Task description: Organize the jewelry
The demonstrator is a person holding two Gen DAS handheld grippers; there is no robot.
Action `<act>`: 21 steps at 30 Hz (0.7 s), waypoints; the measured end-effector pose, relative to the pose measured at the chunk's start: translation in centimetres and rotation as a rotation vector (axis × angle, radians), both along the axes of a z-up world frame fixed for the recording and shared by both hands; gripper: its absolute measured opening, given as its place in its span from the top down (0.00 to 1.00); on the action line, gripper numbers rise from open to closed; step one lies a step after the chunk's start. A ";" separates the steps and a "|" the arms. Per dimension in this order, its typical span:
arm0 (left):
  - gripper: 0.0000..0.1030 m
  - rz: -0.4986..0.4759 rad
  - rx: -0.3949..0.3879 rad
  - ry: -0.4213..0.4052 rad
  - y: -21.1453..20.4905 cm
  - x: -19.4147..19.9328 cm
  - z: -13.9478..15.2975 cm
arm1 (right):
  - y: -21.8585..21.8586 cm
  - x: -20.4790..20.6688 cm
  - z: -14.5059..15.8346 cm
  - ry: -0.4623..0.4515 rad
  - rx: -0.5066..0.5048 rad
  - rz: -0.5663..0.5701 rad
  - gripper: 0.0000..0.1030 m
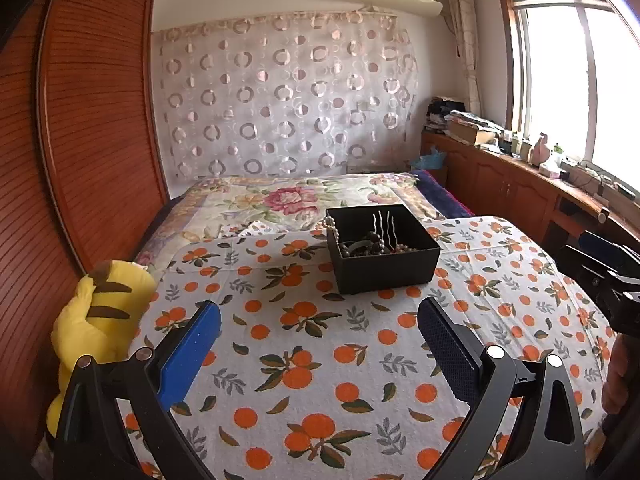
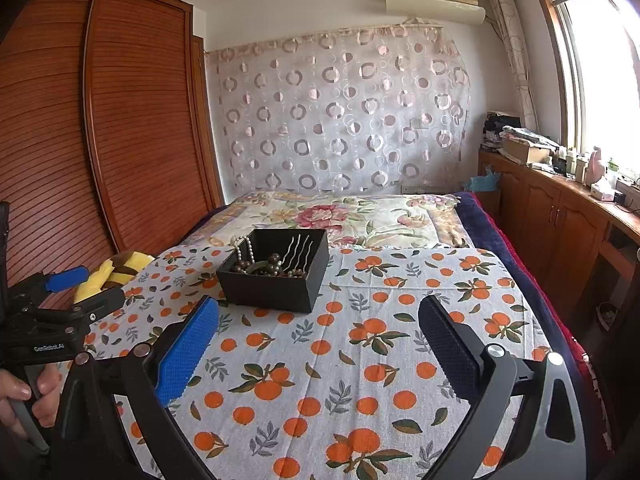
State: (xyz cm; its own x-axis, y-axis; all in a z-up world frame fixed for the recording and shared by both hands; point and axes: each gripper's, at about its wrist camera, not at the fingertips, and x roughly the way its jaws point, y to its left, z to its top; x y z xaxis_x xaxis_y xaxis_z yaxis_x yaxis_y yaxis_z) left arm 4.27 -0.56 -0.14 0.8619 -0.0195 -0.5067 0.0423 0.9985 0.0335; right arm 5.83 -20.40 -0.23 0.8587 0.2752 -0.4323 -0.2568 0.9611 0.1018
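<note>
A black open box [image 1: 386, 270] stands on the orange-print cloth [image 1: 320, 360], ahead of both grippers. It holds a pearl strand [image 1: 330, 226] draped over its left rim, dark bead bracelets [image 1: 370, 242] and wavy metal hairpins [image 1: 384, 224]. My left gripper [image 1: 320, 312] is open and empty, well short of the box. In the right wrist view the box [image 2: 276, 280] sits ahead to the left, with the pearls [image 2: 244, 250], beads [image 2: 272, 262] and hairpins [image 2: 300, 248] inside. My right gripper [image 2: 318, 312] is open and empty. The left gripper [image 2: 80, 284] shows at the left edge.
A yellow plush toy [image 1: 96, 320] lies at the cloth's left edge, against a wooden slatted wardrobe [image 1: 80, 140]. A floral bedspread [image 1: 288, 200] lies beyond the box. Wooden cabinets with clutter [image 1: 520, 168] run under the window on the right.
</note>
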 end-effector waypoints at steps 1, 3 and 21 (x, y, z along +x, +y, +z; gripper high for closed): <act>0.07 0.000 0.000 -0.001 0.0 -0.1 0.1 | 0.0 0.0 0.1 -0.001 0.000 0.000 0.02; 0.07 -0.002 -0.001 -0.001 0.0 -0.1 0.2 | 0.0 0.0 0.0 0.000 0.001 0.000 0.02; 0.07 -0.008 -0.009 -0.019 -0.1 -0.5 0.9 | 0.0 0.0 0.2 -0.004 -0.002 -0.003 0.02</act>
